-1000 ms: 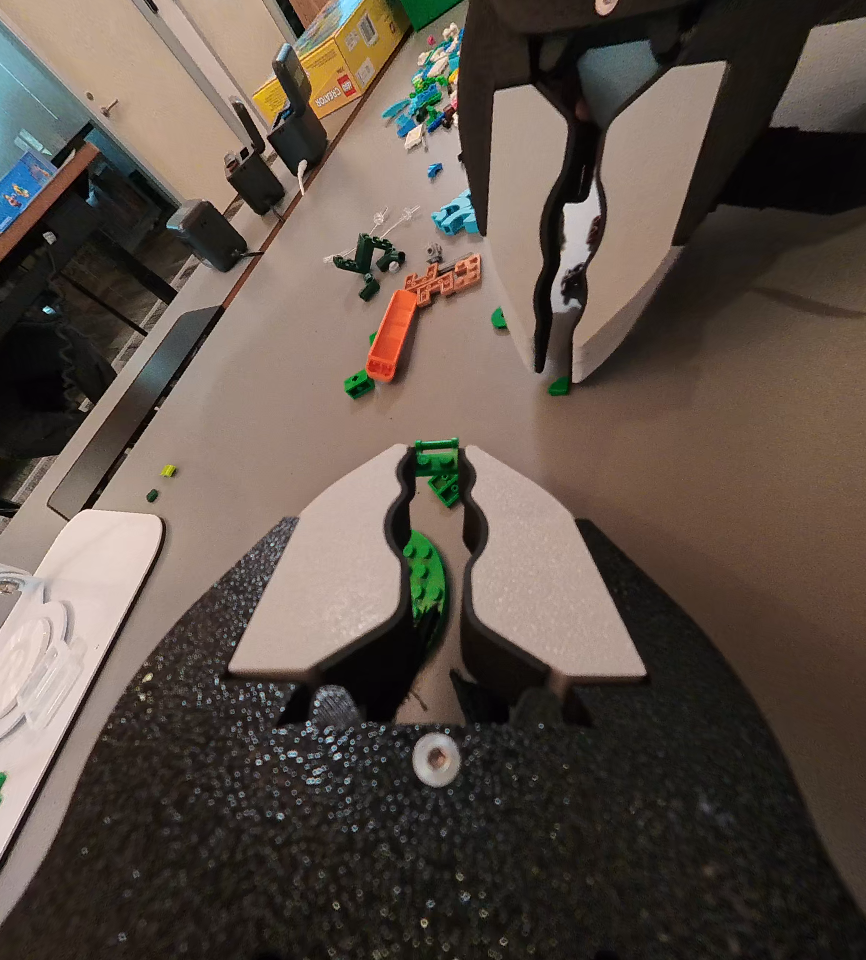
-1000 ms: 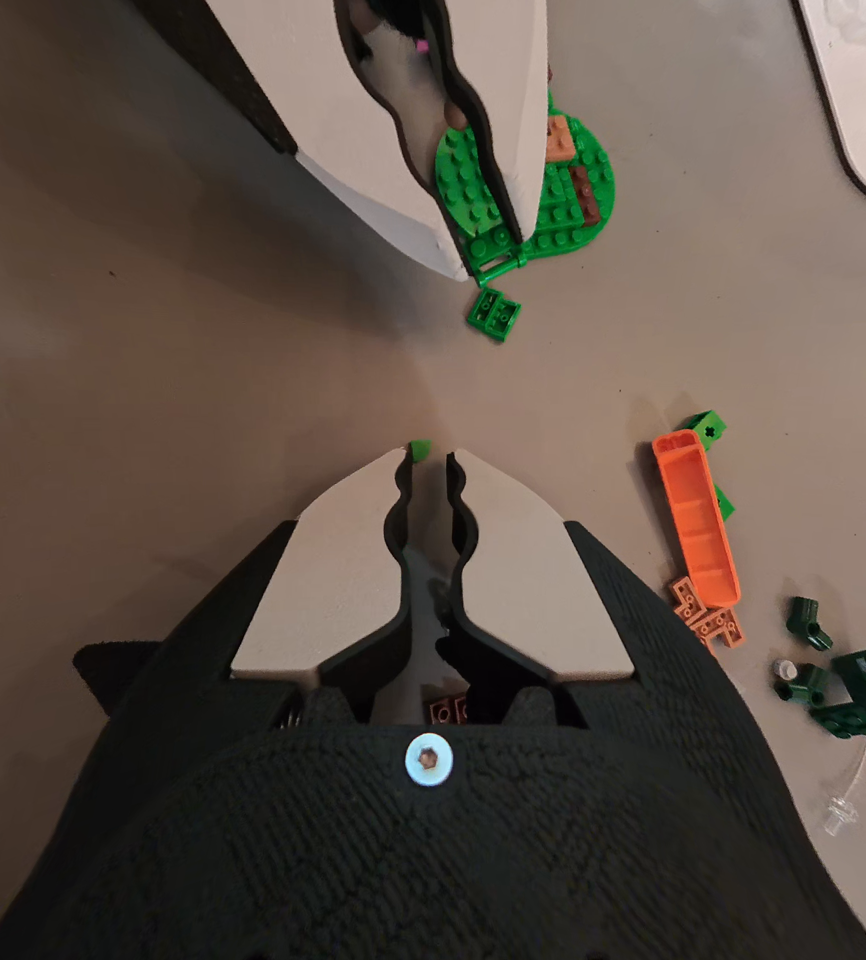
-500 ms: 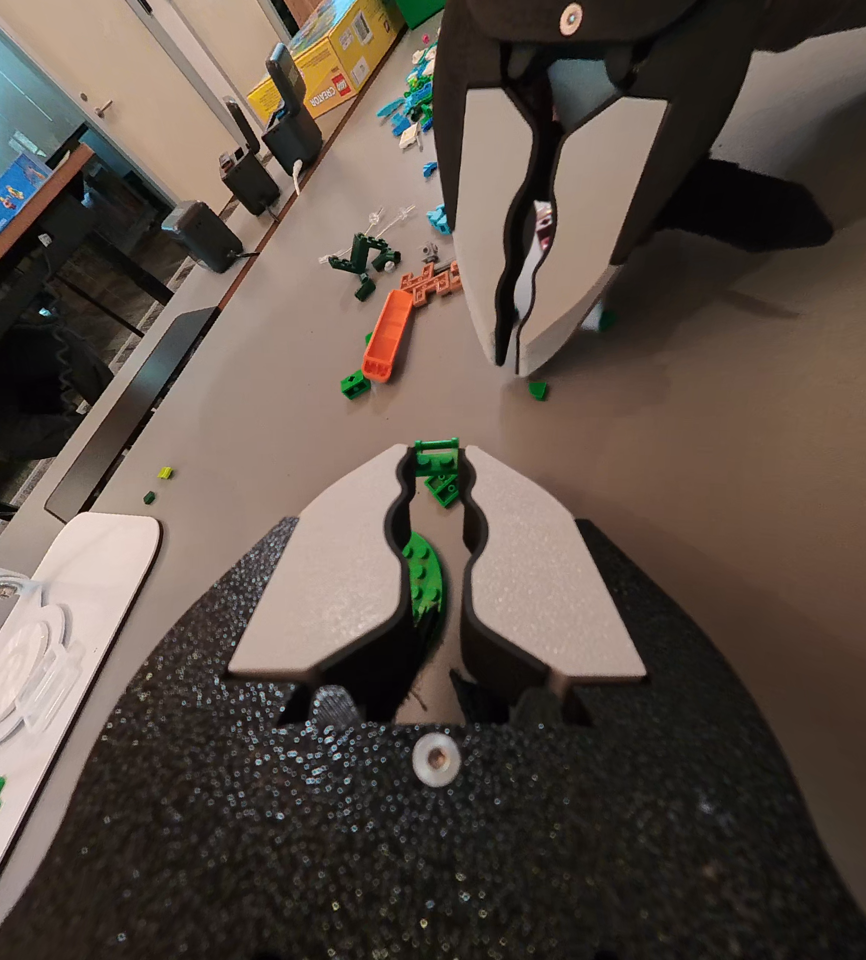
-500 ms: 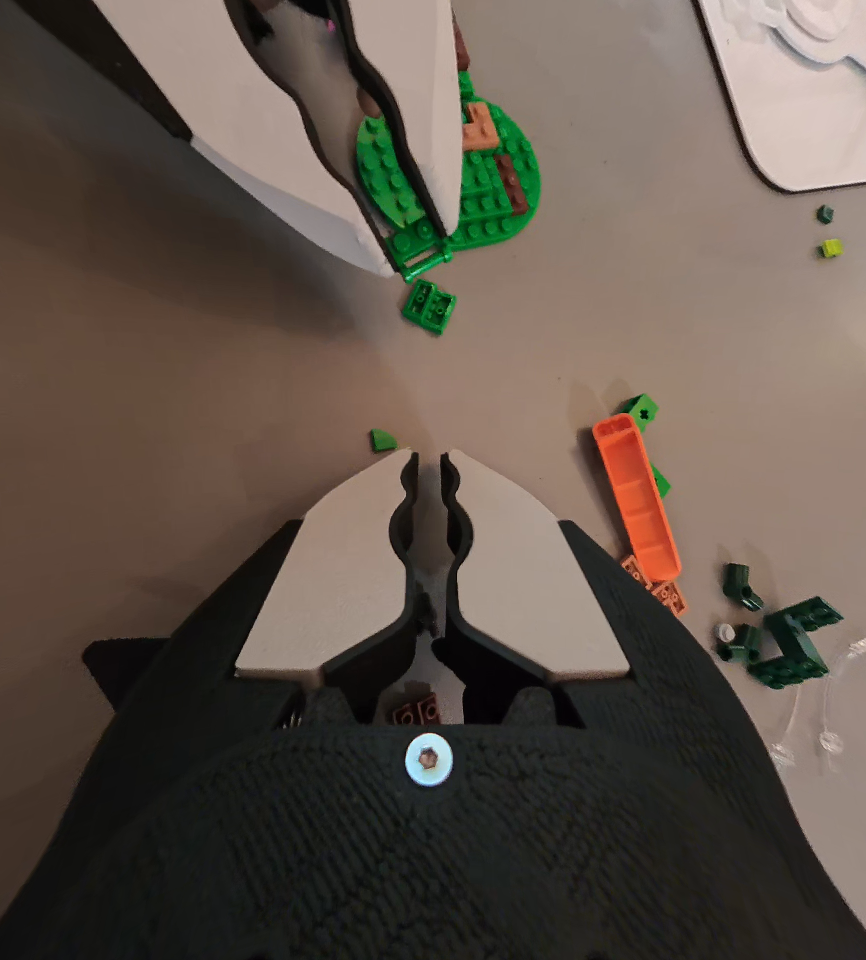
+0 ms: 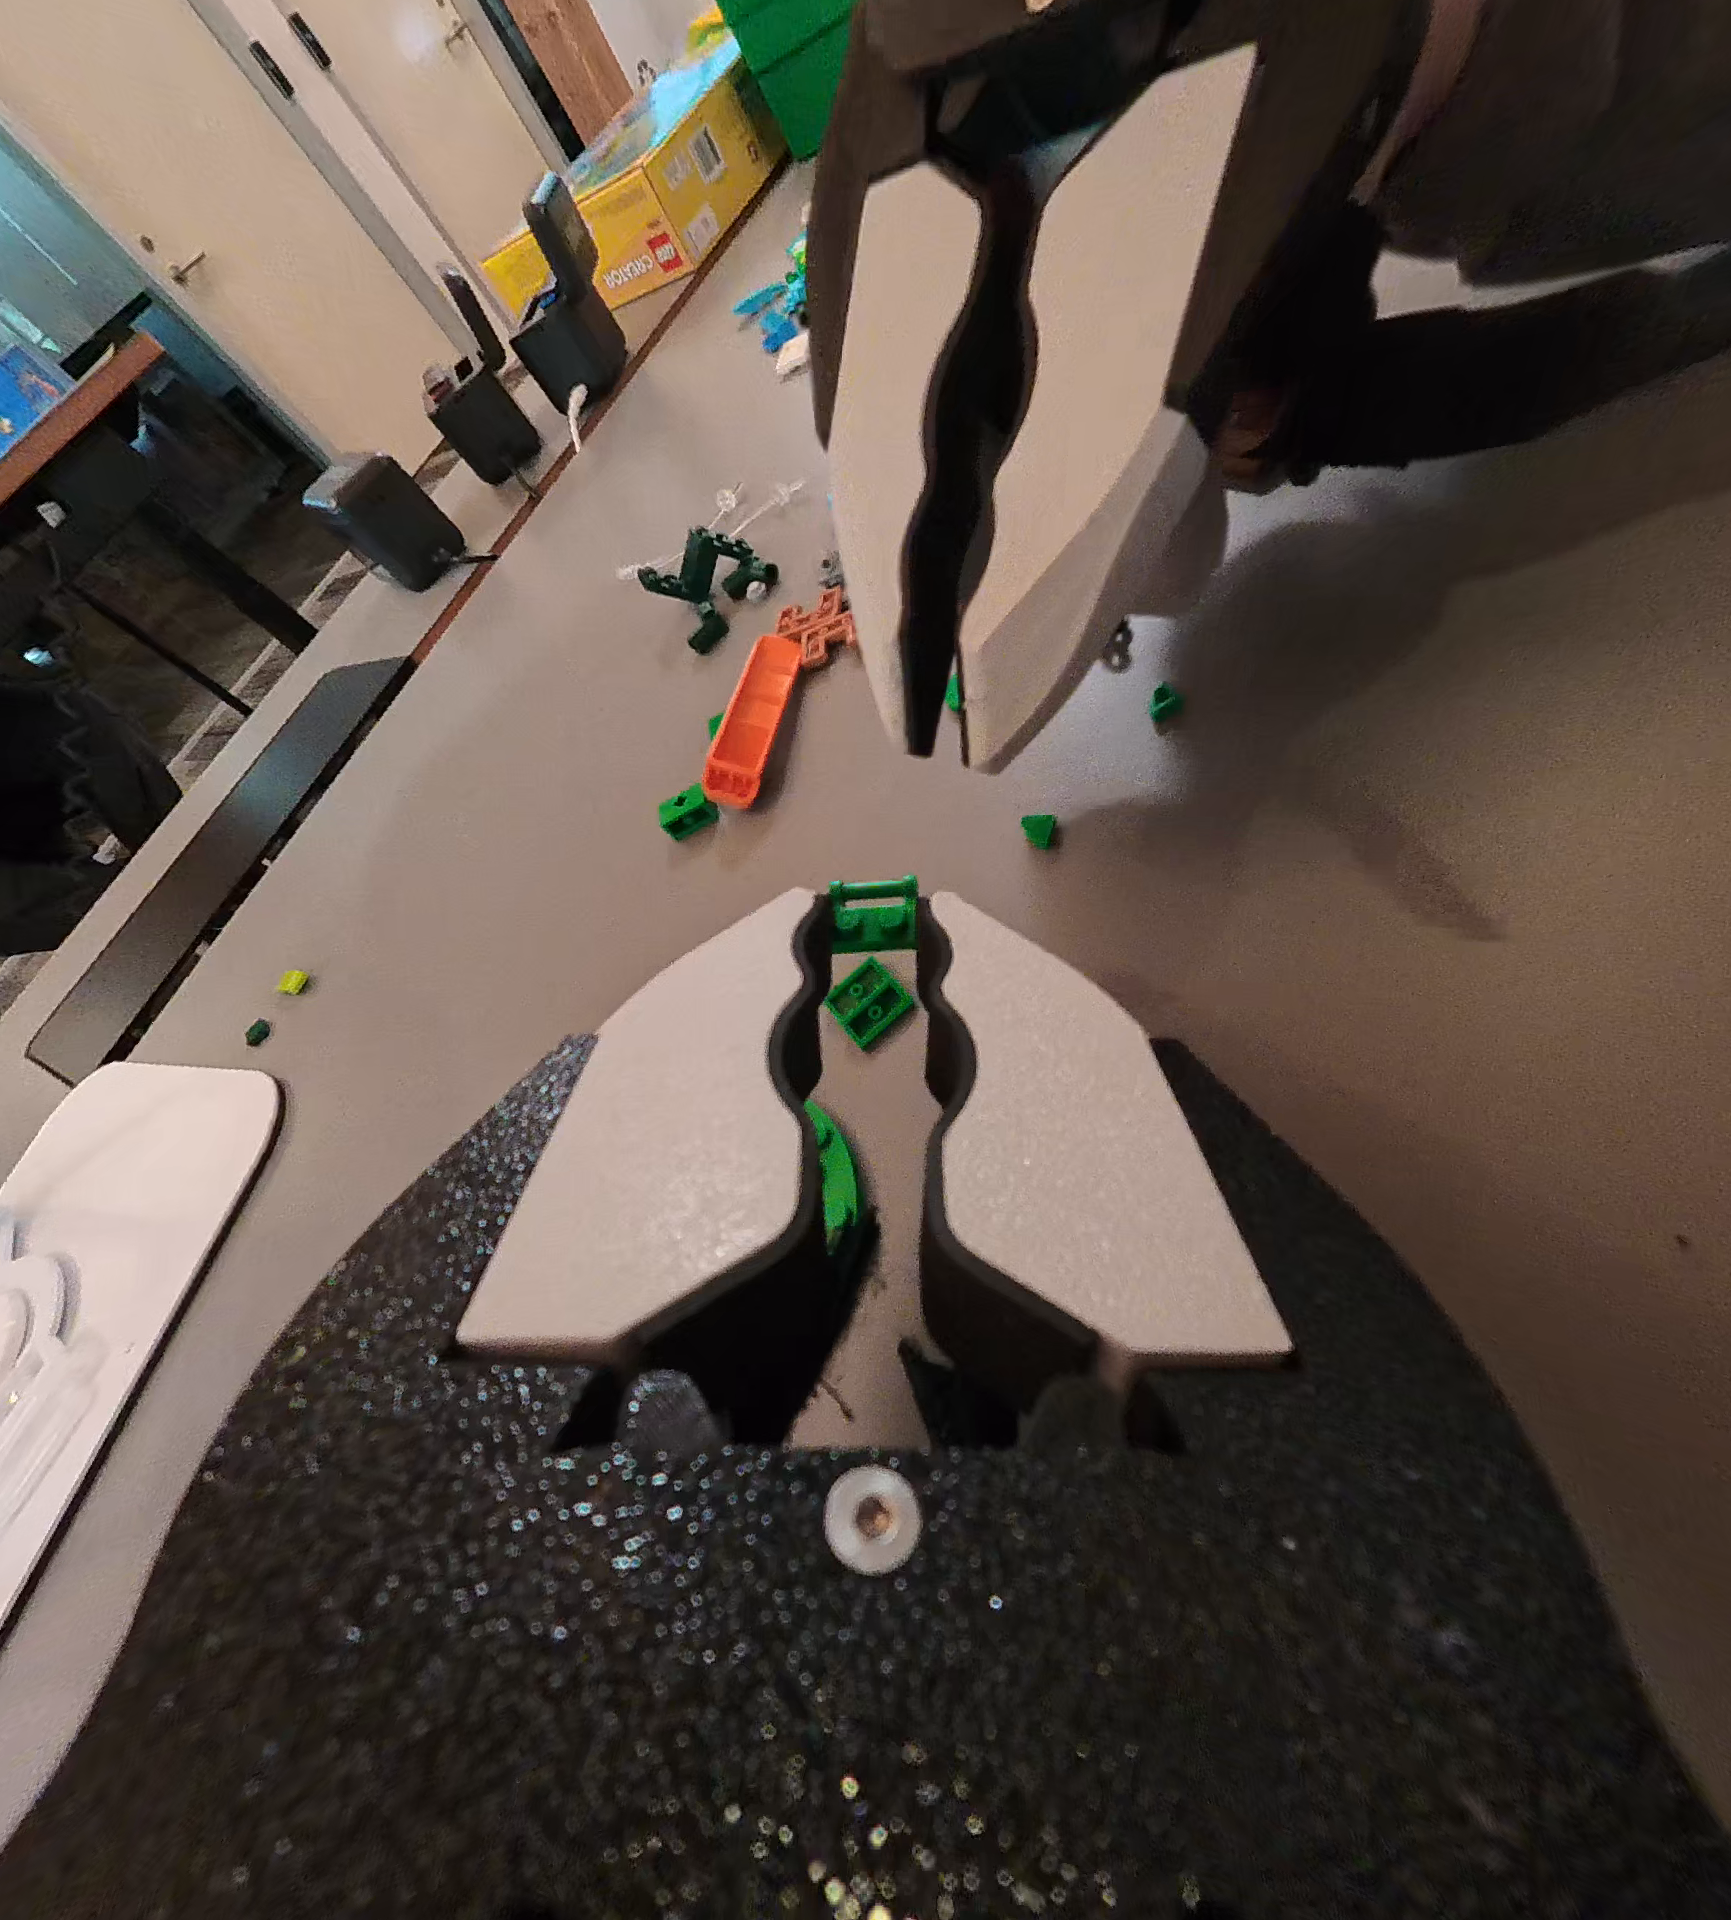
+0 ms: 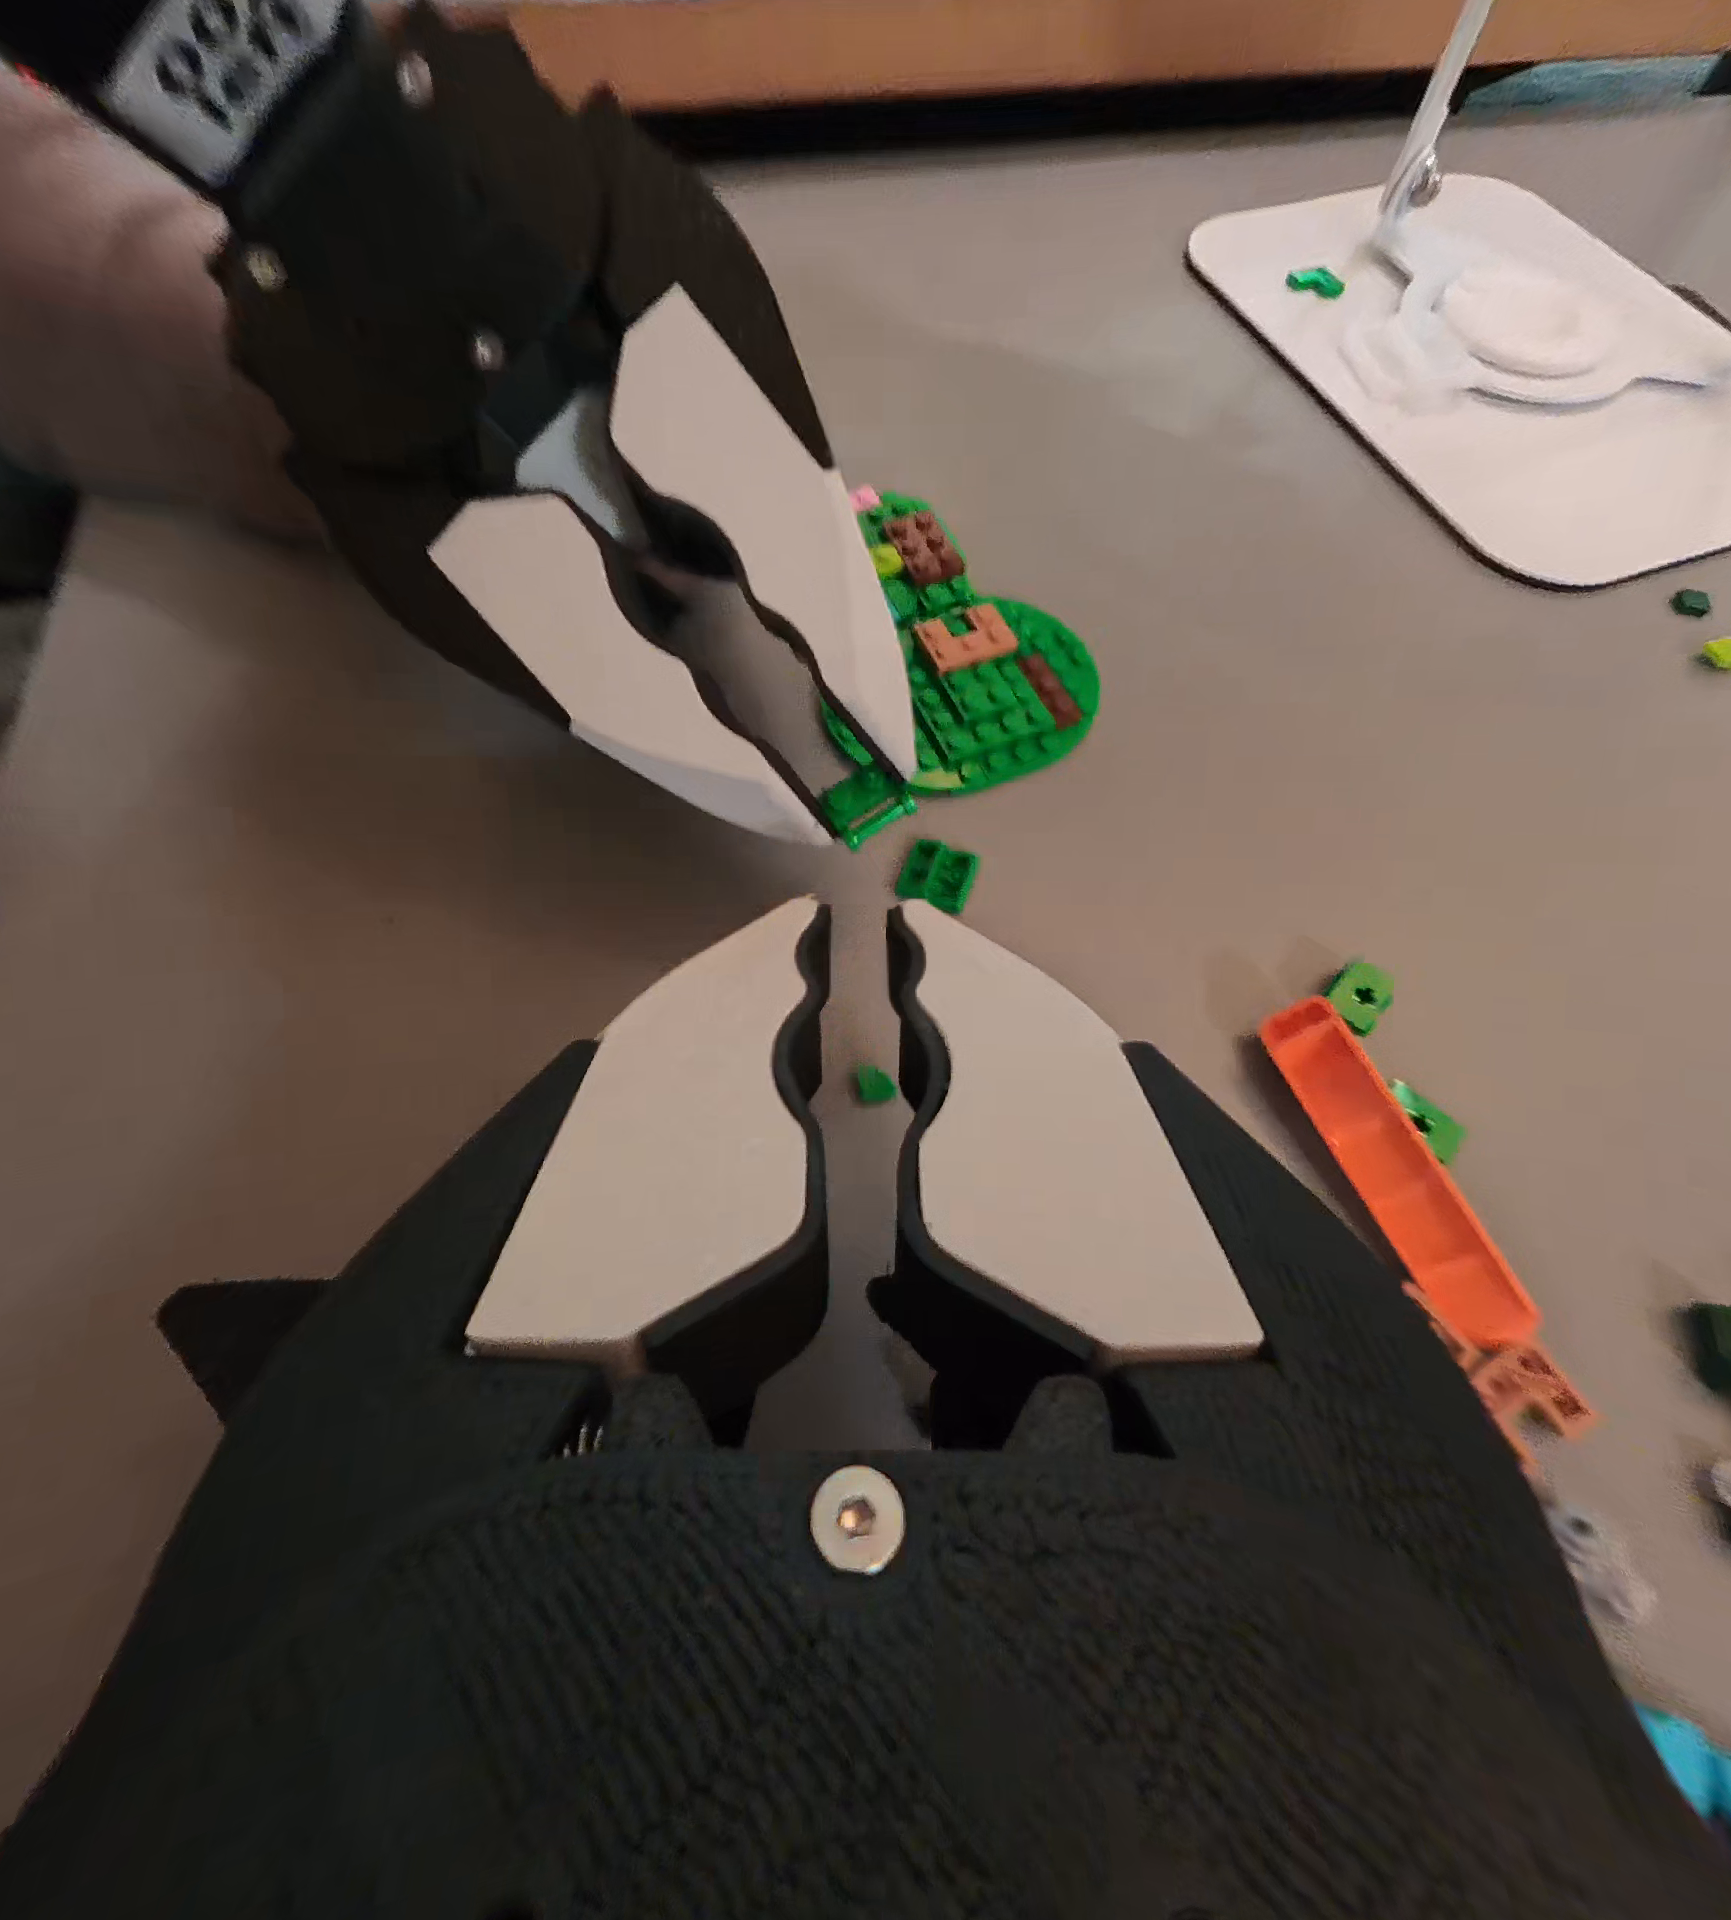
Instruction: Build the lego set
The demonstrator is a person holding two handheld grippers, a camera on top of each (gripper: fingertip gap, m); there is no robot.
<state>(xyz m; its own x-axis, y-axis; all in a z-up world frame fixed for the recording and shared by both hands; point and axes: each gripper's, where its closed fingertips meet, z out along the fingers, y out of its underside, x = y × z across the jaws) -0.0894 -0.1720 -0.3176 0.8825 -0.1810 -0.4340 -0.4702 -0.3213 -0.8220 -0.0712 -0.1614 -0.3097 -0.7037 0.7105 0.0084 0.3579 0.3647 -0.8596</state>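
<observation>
Tabletop (image 6: 1256, 436): grey, fills both views; we note wide bare room at left of the right wrist view, clutter confined to the right edge.

White mat (image 6: 1526, 457), upper right of the right wrist view, carries a clear stand; well apart from the work, so no obstruction.

Left tool (image 6: 856, 821): enters from upper left of the right wrist view, tilted down, tips pinching a small green handle plate (image 6: 866, 810) at the near rim of the round green baseplate (image 6: 1006, 707). We judge the grip steadies the build so it does not slide while parts are pressed on. In the left wrist view the same plate (image 5: 873, 914) sits between the tips.

Right tool (image 6: 856, 914): centre of its own view, fingers slightly spread, empty, with tabletop visible through the gap. It hovers above a tiny green slope piece (image 6: 874, 1083), seen between the fingers. We judge this piece the next pick; it is small and low, so it may skid or slip out of the pinch.

Orange long piece (image 6: 1391, 1164), right of centre, lies diagonally with small green bricks touching it; near, but outside the approach lane.

Loose green 2x2 plate (image 6: 936, 868) lies just beside the held rim, between the two tools; the tightest spot for moving.
</observation>
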